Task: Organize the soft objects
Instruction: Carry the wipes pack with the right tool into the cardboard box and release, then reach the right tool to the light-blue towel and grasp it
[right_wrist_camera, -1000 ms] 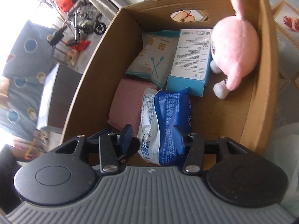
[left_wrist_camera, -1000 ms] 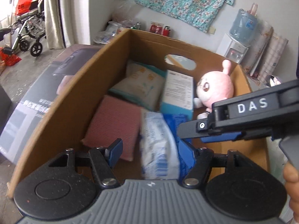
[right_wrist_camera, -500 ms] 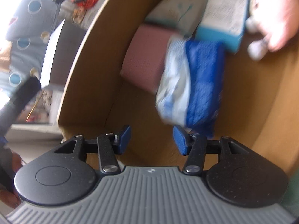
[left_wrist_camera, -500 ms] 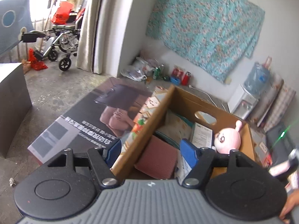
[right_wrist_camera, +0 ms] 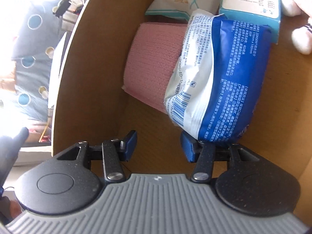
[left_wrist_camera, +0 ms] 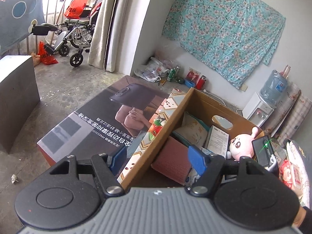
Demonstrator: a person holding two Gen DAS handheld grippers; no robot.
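Blue wipes pack (right_wrist_camera: 218,74), lengthwise, barcode end nearest

Left wrist view: I get even daylight — it comes from the balcony doorway (left_wrist_camera: 64,17) at upper left, where the sky burns out white. Focus is sharp throughout; the fisheye bends the wall (left_wrist_camera: 148,25) and curtain (left_wrist_camera: 101,25) toward the edges, with dark vignette in the corners.

Right wrist view: I see severe overexposure along the left margin — detail there is washed to white. The cardboard box (right_wrist_camera: 93,89) interior stays warm and softly shaded. The blue-and-white packet (right_wrist_camera: 220,81) shows a mild sheen and legible print. The top right edge looks slightly soft.
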